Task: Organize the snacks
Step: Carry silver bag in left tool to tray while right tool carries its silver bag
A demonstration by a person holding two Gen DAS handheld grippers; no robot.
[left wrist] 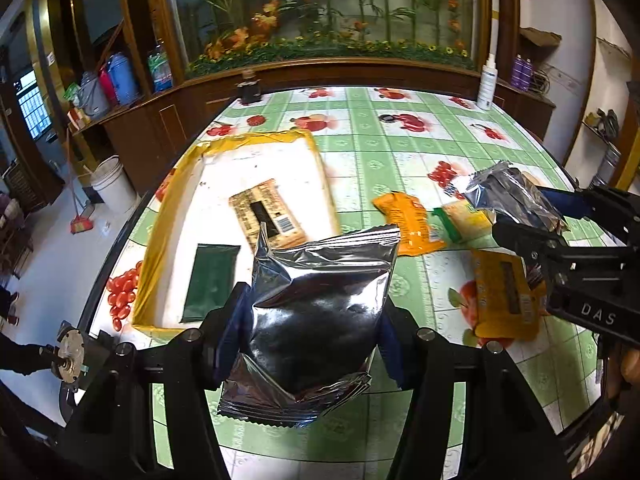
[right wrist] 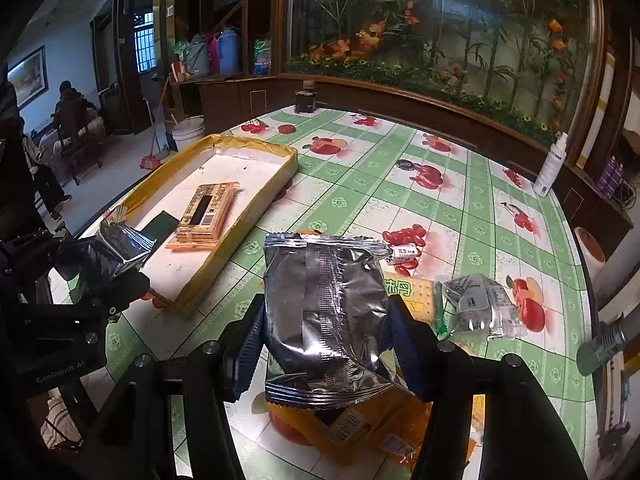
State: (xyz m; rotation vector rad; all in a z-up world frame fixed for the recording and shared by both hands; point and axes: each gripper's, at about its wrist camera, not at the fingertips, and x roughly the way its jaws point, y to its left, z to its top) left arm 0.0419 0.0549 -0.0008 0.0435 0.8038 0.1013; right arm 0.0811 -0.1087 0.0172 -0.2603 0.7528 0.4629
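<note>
Left wrist view: left gripper (left wrist: 316, 320) jaws clamp silver packet (left wrist: 320, 304) mid-body; right gripper (right wrist: 324, 332) likewise grips foil bag (right wrist: 324, 304). Light, crinkly, slippery, likely crushable.

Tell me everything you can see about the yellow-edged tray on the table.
The tray is a shallow rectangular box with low walls wrapped in yellow tape and a scuffed white floor, possibly foam. It sits flat on the fruit-print tablecloth near the table's edge, open at the top. Inside lie a tan snack packet with a barcode, printed side up, and a flat dark green packet beside it. Neither gripper touches the tray.
</note>
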